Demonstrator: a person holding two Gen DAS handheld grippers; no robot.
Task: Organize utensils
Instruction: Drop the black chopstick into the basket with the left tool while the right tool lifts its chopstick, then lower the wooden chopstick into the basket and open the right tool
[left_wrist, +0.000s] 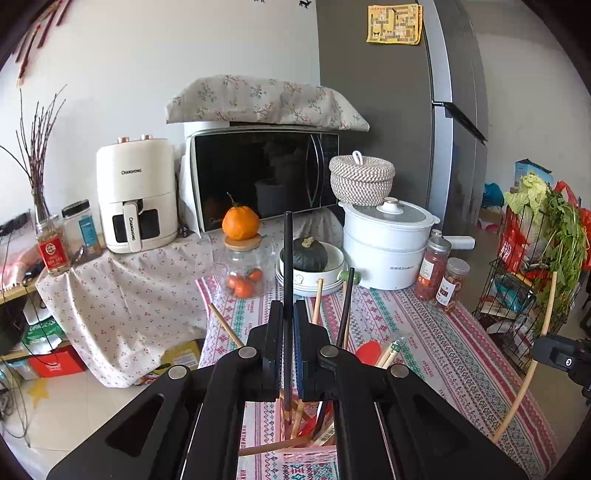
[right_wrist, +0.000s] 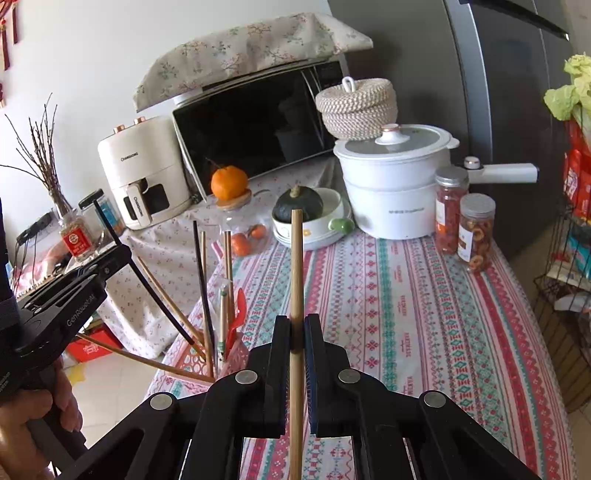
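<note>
Lowering a black chopstick (left_wrist: 287, 258) tip-first over the pink holder (right_wrist: 192, 363), the left gripper (left_wrist: 288, 314) jaws pinch it tight; right gripper (right_wrist: 296, 328) jaws clamp a wooden chopstick (right_wrist: 296, 266) right of the holder, seemingly awaiting its turn.

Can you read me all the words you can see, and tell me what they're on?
"CHANGHONG": air fryer, on its body and handle.
"GenRobot.AI": left claw, on its side.
"HANDMADE": tablecloth, repeated.
Jar labels, pot print, fridge note: too small or blurred to read.
</note>
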